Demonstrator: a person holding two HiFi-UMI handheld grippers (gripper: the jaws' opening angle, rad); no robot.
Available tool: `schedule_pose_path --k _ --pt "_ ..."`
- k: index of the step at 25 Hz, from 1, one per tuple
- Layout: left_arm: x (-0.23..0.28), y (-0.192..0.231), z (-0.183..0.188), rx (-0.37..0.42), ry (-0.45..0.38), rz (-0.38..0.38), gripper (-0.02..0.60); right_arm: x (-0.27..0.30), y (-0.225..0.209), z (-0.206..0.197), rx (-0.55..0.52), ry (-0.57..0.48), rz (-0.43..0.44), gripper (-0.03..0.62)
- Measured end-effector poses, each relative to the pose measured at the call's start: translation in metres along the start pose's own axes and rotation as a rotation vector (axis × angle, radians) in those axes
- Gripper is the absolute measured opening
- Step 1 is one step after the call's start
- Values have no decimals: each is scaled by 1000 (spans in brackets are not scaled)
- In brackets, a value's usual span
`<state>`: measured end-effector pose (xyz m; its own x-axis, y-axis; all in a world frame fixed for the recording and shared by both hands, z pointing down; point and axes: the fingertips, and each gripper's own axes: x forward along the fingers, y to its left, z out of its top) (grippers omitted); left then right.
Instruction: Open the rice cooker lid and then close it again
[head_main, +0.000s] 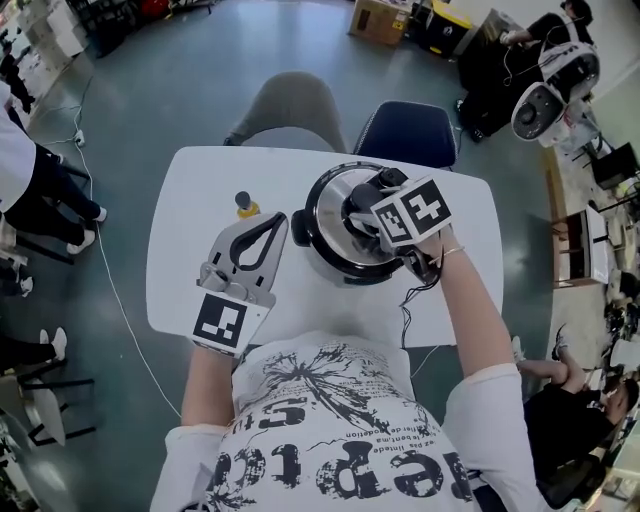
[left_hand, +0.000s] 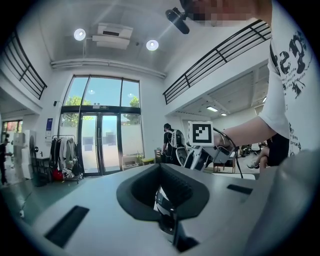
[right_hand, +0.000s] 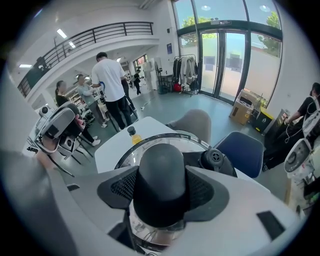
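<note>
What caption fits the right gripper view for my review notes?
Right gripper clamped on the knob of the rice cooker lid, with the table and bottle beyond.

White table (head_main: 190, 205) on grey floor (head_main: 180, 70) w/ blue chair (head_main: 410, 125), glass doors (right_hand: 220, 55) behind.

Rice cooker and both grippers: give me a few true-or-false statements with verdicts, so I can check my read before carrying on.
1. The right gripper has its jaws closed on the lid's black knob. True.
2. The small yellow bottle stands on top of the rice cooker. False: it stands on the white table, to the left of the cooker in the head view.
3. The left gripper grips the knob too. False: it is at the cooker's left side, away from the knob.
4. A blue chair stands at the far side of the table. True.
</note>
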<state>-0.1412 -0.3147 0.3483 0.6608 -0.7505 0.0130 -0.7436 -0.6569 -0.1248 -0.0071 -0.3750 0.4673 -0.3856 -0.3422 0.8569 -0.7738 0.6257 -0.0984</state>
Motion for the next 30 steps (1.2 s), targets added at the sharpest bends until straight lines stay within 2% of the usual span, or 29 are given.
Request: schedule_pose_path --k 8,14,21,24,27,30 --pt "4 10 -5 -1 9 -18 14 12 -3 -1 -27 40 -45 295" --pt "6 6 -8 -5 13 -23 14 16 -3 -1 -15 39 -22 298" --pt "10 -6 -11 -6 22 -25 14 15 -6 -1 13 -71 14 304" --pt "10 -9 -11 -12 25 -14 14 15 -6 -3 10 -72 5 304" --pt "11 -18 -6 -13 22 -4 14 8 -7 -4 -8 -90 0 341" --pt "10 -26 -1 -11 23 7 14 -8 -7 3 -19 -159 7 345"
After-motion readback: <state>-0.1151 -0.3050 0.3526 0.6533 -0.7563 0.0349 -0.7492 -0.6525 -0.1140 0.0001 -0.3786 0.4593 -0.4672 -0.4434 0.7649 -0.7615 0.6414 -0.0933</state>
